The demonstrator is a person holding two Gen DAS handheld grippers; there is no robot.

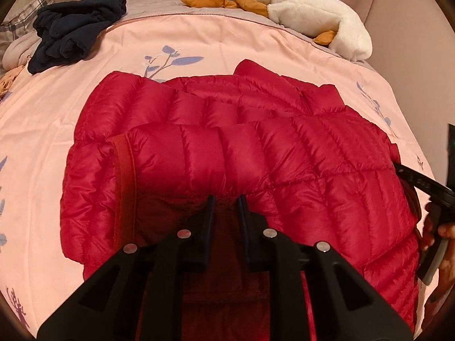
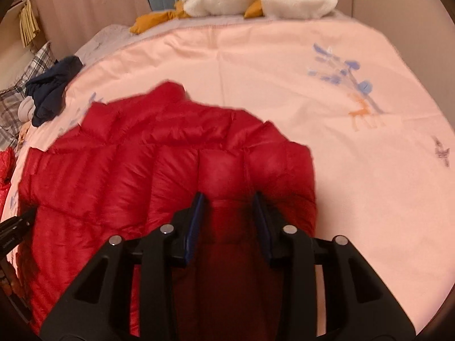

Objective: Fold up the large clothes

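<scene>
Pink bedding (image 1: 216, 42) lies under a red puffer jacket (image 1: 227, 147), mid-bed. Left gripper (image 1: 226, 199) pinches its near fold, while right gripper (image 2: 229, 196) straddles jacket fabric, grasp uncertain through blur. Beyond the jacket, a navy garment (image 1: 76, 28) and white plush (image 1: 318, 20) lie partly cropped.

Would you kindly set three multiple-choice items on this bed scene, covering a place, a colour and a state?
1. Where does the dark navy garment lie?
A. far left of the bed
B. on the jacket
C. in a gripper

2. What colour is the puffer jacket?
A. blue
B. red
C. white

3. How does the left gripper stand?
A. far from the jacket
B. holding the plush toy
C. closed on a jacket fold

Key: A, it sits beside the plaid pillow; B, its quilting is plainly red; C, fabric bunches between its narrow fingers.
</scene>
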